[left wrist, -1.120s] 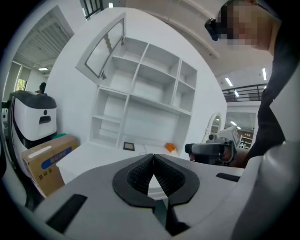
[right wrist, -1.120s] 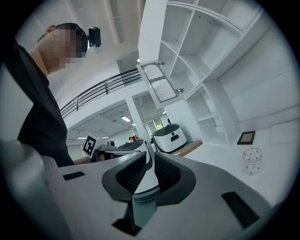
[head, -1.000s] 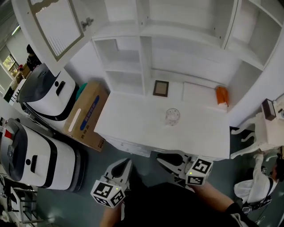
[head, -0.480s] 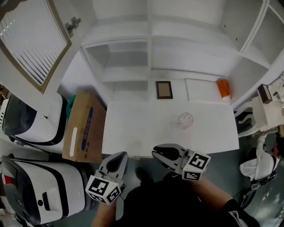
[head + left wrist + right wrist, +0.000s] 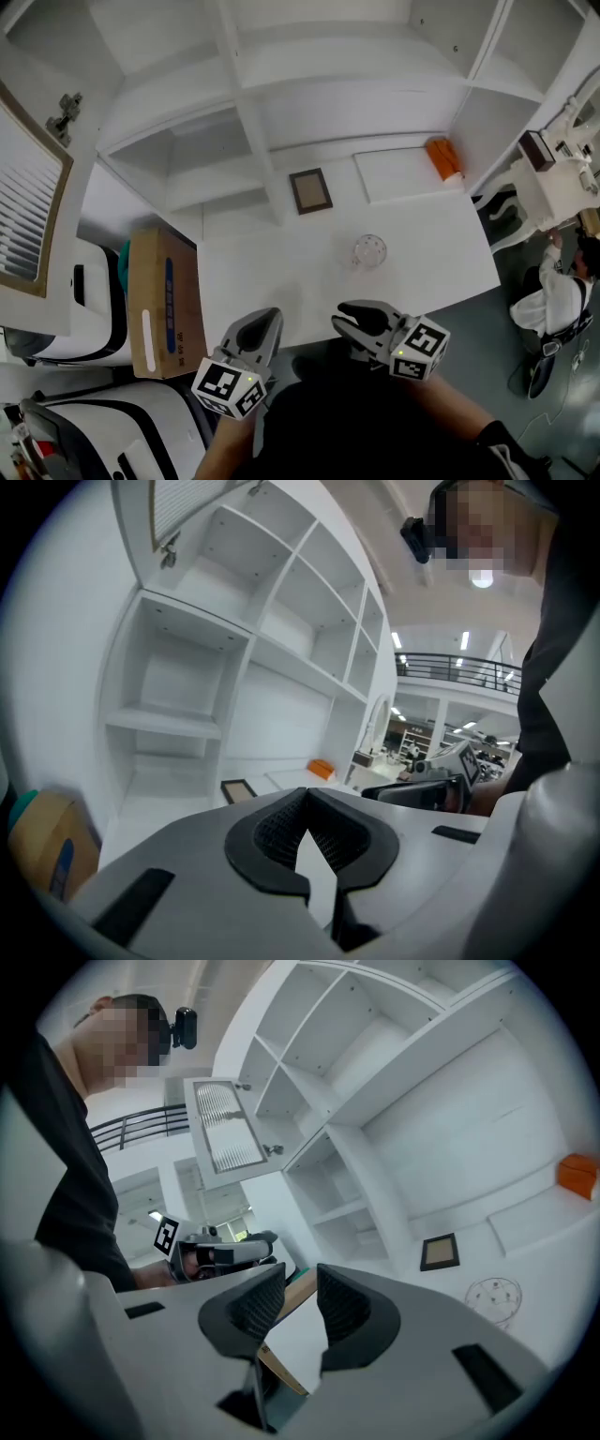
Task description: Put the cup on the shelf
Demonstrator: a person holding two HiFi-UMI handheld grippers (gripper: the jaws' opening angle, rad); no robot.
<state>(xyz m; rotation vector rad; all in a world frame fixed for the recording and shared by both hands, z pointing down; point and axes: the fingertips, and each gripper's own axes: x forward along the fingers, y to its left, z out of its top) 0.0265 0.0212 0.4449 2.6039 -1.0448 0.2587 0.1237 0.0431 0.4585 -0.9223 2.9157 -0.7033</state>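
My left gripper (image 5: 264,323) had its jaws together on nothing. My right gripper (image 5: 349,317) was opening its jaws, with a narrow gap and nothing in it. The cup (image 5: 368,251) stood upright on the white bench (image 5: 253,277) at mid-frame, ahead of both grippers.

White counter (image 5: 281,272) carries clear cup (image 5: 369,251); framed pic (image 5: 309,190) rear-left of cup, orange obj. (image 5: 443,157) rear-right.
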